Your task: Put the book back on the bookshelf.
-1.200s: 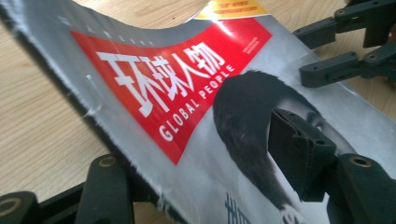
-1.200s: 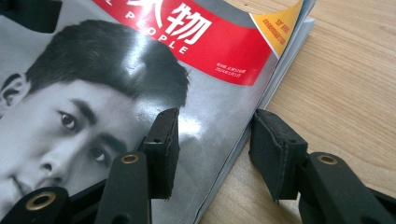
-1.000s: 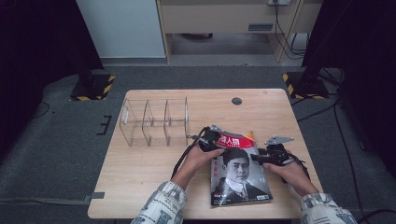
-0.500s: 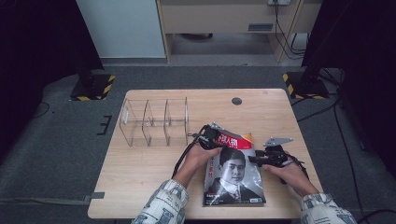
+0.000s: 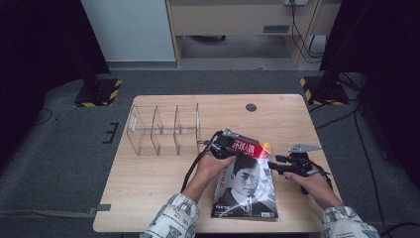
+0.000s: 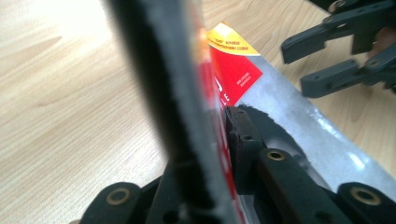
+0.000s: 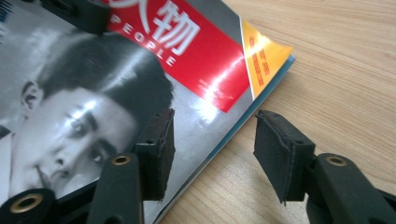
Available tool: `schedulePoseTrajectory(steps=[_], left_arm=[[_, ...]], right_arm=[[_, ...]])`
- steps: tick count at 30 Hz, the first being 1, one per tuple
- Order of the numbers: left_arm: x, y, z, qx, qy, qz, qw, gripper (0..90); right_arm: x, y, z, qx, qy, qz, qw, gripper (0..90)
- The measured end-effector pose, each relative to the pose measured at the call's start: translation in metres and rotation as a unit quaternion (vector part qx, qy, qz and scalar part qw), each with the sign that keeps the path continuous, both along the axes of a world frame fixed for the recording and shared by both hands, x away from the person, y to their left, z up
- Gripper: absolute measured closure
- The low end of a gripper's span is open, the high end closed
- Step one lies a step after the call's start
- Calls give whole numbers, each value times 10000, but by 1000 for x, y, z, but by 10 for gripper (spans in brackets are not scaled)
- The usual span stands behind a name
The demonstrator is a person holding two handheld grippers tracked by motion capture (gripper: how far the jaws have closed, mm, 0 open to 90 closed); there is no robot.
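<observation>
High view: clear organizer [image 5: 163, 130] holds nothing; left gripper [image 5: 224, 146] jaws clamp magazine [image 5: 246, 184], right gripper [image 5: 277, 165] jaws apart.

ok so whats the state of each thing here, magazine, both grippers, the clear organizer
magazine: closed, cover up, top edge raised off the table
left gripper: shut on the magazine's top edge after just closing
right gripper: open, jaws just opening, astride the magazine's right edge, pads not pressing
clear organizer: upright on the table, compartments empty
table: bearing the magazine and the organizer
</observation>
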State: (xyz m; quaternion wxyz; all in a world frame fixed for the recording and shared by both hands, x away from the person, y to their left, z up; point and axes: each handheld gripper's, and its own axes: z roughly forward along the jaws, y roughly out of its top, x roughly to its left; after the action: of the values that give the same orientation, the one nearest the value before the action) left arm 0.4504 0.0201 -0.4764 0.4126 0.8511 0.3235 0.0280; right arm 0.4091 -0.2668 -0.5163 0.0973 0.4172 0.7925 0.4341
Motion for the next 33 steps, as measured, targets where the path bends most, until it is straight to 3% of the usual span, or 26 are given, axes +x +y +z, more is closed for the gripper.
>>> schedulePoseTrajectory(steps=[4, 11, 18, 33], left_arm=[[-1, 1, 3, 3, -22, -29, 10000, 845], [-1, 3, 5, -107, 33, -46, 9999, 850], [0, 1, 5, -140, 95, -118, 9998, 842], [9, -3, 1, 172, 328, -316, 9988, 727]], right_arm=[[1, 5, -2, -34, 13, 35, 10000, 446], [6, 14, -14, -191, 329, 95, 9992, 403], [9, 20, -17, -158, 267, 119, 9994, 418], [7, 24, -17, -239, 163, 289, 9992, 460]])
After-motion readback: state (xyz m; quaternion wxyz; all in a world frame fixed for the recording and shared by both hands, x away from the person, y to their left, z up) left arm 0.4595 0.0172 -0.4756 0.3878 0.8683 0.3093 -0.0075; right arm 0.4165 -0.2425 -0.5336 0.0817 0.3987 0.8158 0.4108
